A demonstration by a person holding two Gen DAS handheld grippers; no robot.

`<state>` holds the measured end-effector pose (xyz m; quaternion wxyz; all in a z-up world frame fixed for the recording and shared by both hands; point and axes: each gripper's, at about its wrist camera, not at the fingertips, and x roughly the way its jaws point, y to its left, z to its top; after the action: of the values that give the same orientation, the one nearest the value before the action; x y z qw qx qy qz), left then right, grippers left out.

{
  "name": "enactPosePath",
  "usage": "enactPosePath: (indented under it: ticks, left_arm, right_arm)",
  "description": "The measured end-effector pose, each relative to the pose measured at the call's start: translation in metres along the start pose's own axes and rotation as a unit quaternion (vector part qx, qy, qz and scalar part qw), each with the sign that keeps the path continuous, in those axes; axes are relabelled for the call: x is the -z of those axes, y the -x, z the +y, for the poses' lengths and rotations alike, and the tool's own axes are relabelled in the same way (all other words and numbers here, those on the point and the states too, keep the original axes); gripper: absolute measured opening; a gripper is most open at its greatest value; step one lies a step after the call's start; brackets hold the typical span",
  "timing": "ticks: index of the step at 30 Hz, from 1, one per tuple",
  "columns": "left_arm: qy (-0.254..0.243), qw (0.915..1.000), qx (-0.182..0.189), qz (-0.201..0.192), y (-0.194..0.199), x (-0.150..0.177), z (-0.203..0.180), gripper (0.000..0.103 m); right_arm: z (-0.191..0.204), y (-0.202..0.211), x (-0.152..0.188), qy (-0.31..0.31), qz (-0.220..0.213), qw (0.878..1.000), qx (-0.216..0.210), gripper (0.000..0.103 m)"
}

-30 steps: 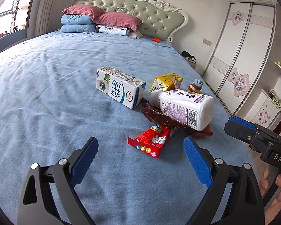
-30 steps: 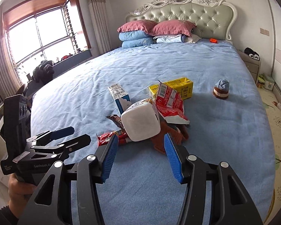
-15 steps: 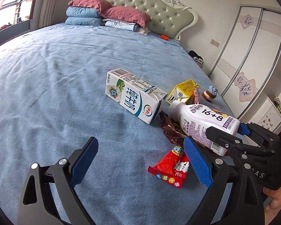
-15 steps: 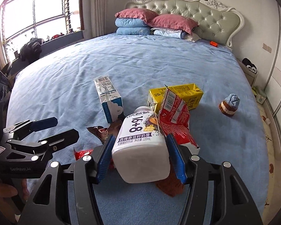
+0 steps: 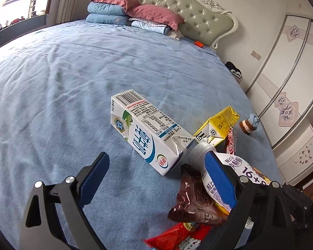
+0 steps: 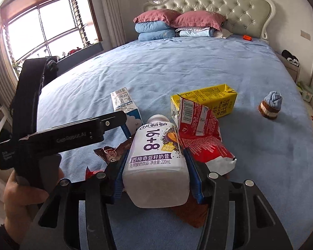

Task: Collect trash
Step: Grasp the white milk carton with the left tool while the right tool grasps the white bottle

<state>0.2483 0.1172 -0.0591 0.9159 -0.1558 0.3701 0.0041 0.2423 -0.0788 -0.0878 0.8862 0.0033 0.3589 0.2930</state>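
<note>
While I watch from the right wrist view, my right gripper (image 6: 156, 179) has its fingers (image 6: 193, 177) pinching the white bottle (image 6: 156, 158) by its base, one pad on each side; the bottle lies on the bed (image 6: 198, 70) near its foot edge, cap pointing toward the headboard. Under and beside it sit a brown wrapper (image 6: 112, 152) and a torn red packet (image 6: 200, 137), with a yellow carton (image 6: 208, 102) just behind. My left gripper (image 5: 156, 179) has its fingers (image 5: 95, 177) spread wide over bare sheet, pinching nothing, its right pad in front of the bottle. A white milk carton (image 5: 148, 131) lies on its side just ahead of it, touching the bottle's cap end. A small blue-topped cake toy (image 6: 271, 106) sits apart toward the bed's right edge.
</note>
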Motion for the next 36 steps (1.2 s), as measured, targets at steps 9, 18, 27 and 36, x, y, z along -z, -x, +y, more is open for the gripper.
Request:
enactPosePath:
  ticks: [9,18,27,36]
  left_arm:
    - [0.029,0.9976,-0.064,0.000,-0.028,-0.023,-0.016,0.092]
    - [0.050,0.9935,-0.096,0.035,-0.058,-0.028,-0.004,0.082]
    - [0.060,0.9958,-0.067,0.016,-0.034,-0.011,0.018,0.038]
    - [0.037,0.9964,-0.054,-0.054,0.022,0.000,0.020,0.038]
  right_arm:
    - [-0.022,0.019,0.004,-0.048,-0.019,0.998,-0.040,0.050]
    - [-0.029,0.021,0.007,-0.062,-0.020,0.996,-0.056,0.050]
    - [-0.026,0.020,0.009,-0.059,-0.018,0.996,-0.056,0.050]
    - [-0.020,0.020,0.008,-0.048,-0.020,0.997,-0.053,0.050]
